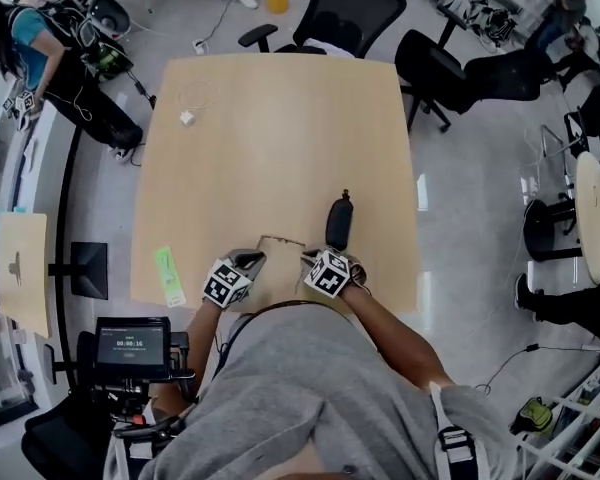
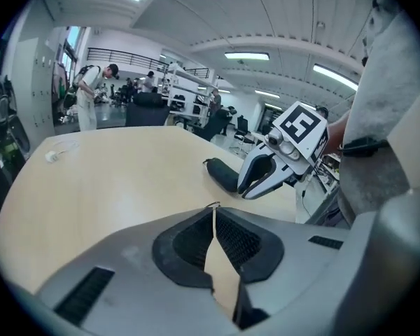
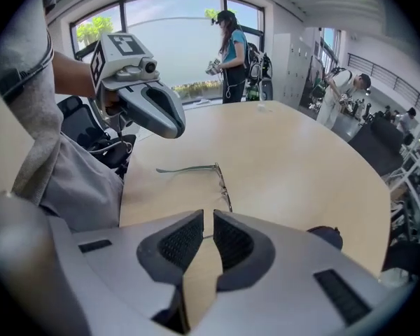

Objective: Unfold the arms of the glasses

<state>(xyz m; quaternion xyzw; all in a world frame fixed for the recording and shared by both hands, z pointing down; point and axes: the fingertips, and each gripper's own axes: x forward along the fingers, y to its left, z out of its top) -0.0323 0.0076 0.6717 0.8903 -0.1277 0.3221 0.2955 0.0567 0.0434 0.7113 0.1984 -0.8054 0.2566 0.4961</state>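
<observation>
Thin wire-framed glasses lie near the table's front edge, between my two grippers. In the right gripper view the glasses have one arm stretched out to the left, and the front runs down behind my jaws. My right gripper has only a narrow slit between its pads and grips the near end of the frame. My left gripper hangs just above the stretched arm's tip, jaws together. In its own view the left gripper has its tips touching, with a sliver of the glasses' wire just over them.
A black glasses case lies just behind the right gripper. A green strip sits at the table's front left, a white charger with cable at the far left. Office chairs stand beyond the table.
</observation>
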